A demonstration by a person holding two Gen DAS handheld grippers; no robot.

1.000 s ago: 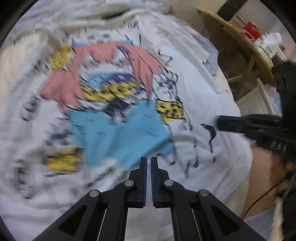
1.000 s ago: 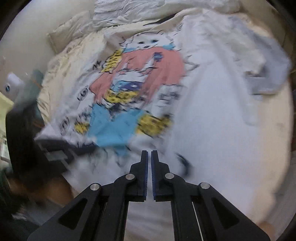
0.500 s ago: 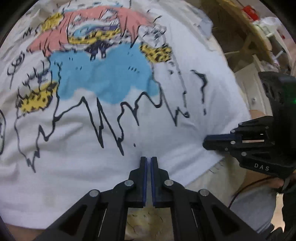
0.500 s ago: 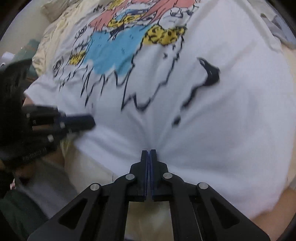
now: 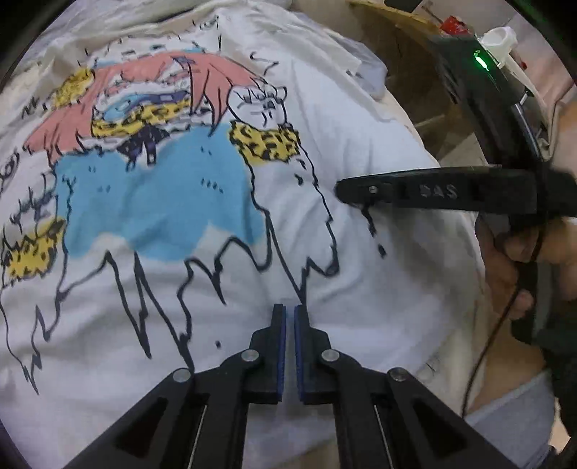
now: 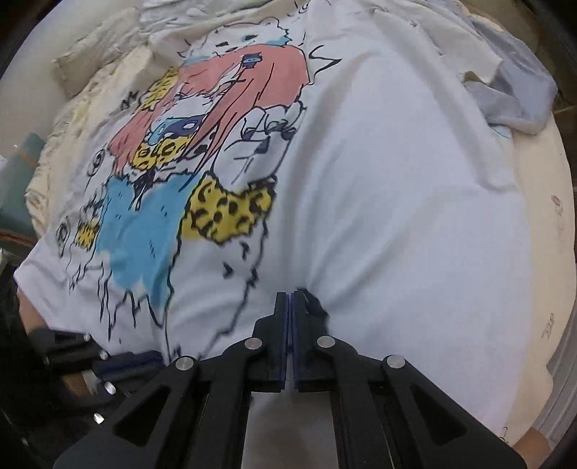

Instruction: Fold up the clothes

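Note:
A white T-shirt [image 5: 378,144] with a pink, blue and yellow cartoon print lies spread face up on a bed, collar end far from me. My left gripper [image 5: 290,314] is shut near the lower hem, and the cloth dimples at its tips. My right gripper [image 6: 290,297] is shut further along the same lower part of the T-shirt [image 6: 396,216], with creases running into its tips. From the left wrist view the right gripper [image 5: 340,189] reaches in sideways over the shirt. The left gripper [image 6: 108,360] shows at the hem, partly under the cloth.
The cream bed sheet [image 6: 541,252] runs round the shirt. A grey-blue garment [image 6: 512,90] lies beyond its right side and a pillow [image 6: 97,47] at the far left. A wooden table [image 5: 396,32] stands past the bed. A hand [image 5: 512,259] holds the right gripper.
Both grippers have come down close to the shirt's lower part and stayed shut. In the left wrist view the right gripper has shifted up and left over the shirt. The right gripper's slit has narrowed.

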